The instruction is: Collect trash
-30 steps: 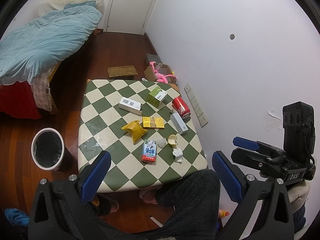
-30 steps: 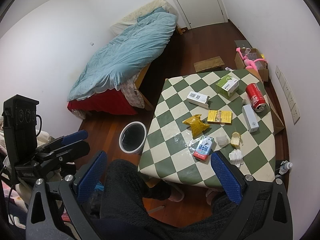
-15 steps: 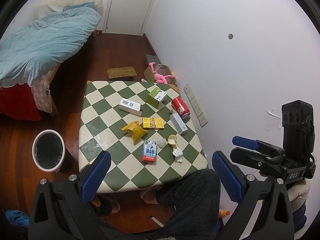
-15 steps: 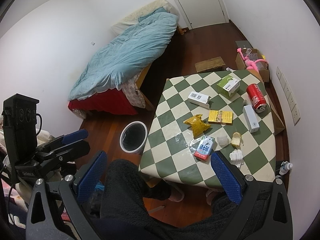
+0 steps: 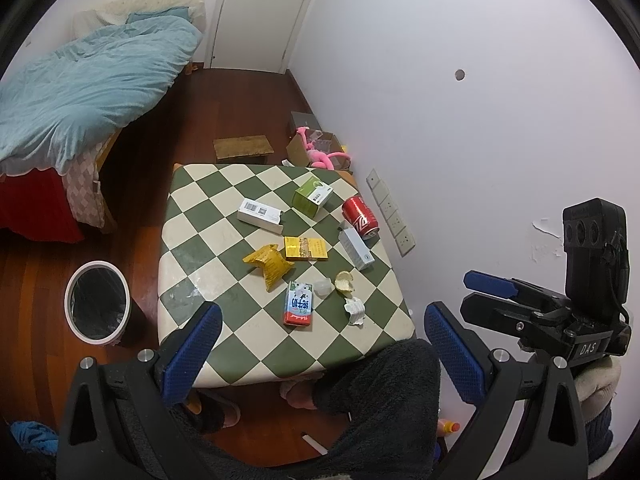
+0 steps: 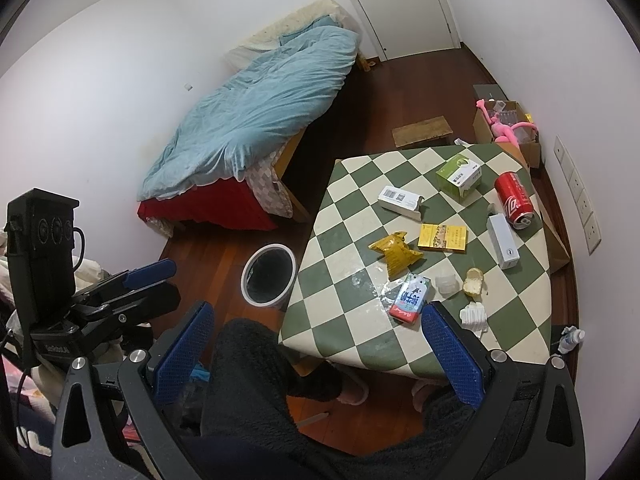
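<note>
I hold both claws high above the checkered table [image 5: 192, 216] — left gripper [image 5: 320, 344] and right gripper [image 6: 318, 340] each spread wide, pinching nothing. Ahead of the left fingers lies the trash — a red-and-white milk carton [image 5: 298, 303], yellow snack bag [image 5: 270, 265] and red soda can [image 5: 360, 217]. The trash bin [image 5: 97, 299] stands on the floor off its left side.

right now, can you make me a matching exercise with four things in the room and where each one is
Things:
1. can
2. bin
3. yellow bag
4. pink toy

Places:
A. in a cardboard box on the floor
B. middle of the table
C. on the floor beside the table
D. table edge nearest the wall sockets

Pairs: 1-D, 2-C, 3-B, 4-A
</note>
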Demonstrator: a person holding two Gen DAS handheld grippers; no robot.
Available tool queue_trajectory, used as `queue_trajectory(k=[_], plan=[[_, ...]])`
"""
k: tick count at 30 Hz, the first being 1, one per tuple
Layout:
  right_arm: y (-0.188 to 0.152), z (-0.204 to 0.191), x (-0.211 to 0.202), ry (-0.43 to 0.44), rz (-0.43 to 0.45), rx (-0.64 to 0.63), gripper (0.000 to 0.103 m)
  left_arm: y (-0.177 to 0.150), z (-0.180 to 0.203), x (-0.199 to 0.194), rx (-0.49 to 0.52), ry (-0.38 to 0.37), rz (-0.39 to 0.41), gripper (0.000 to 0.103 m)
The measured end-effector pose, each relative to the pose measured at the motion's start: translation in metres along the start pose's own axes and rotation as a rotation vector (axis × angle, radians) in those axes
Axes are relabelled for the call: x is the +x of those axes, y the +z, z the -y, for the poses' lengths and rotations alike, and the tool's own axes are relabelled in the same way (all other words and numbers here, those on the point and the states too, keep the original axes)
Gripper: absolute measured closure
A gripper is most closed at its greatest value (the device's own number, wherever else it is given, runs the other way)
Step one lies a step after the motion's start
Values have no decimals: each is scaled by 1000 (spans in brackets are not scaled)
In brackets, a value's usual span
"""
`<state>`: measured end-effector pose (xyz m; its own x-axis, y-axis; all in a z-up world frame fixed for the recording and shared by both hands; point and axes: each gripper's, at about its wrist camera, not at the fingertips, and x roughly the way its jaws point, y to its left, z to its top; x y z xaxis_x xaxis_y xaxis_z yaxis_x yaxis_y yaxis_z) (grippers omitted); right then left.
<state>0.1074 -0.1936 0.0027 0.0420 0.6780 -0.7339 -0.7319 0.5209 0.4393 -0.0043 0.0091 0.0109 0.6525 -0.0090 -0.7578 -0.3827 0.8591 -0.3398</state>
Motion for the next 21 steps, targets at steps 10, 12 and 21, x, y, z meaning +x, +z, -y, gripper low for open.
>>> queue_trajectory(k=[10,12,21], plan=[[10,-2,-2,-51,44,78,0,10,-10,51,30,276,38,0],[13,15,3,-116,51,103,0,13,-18,78,23,330,18,0],[10,133,98,-381,-39,252,1,-5,-53,230,6,468,-219,0]])
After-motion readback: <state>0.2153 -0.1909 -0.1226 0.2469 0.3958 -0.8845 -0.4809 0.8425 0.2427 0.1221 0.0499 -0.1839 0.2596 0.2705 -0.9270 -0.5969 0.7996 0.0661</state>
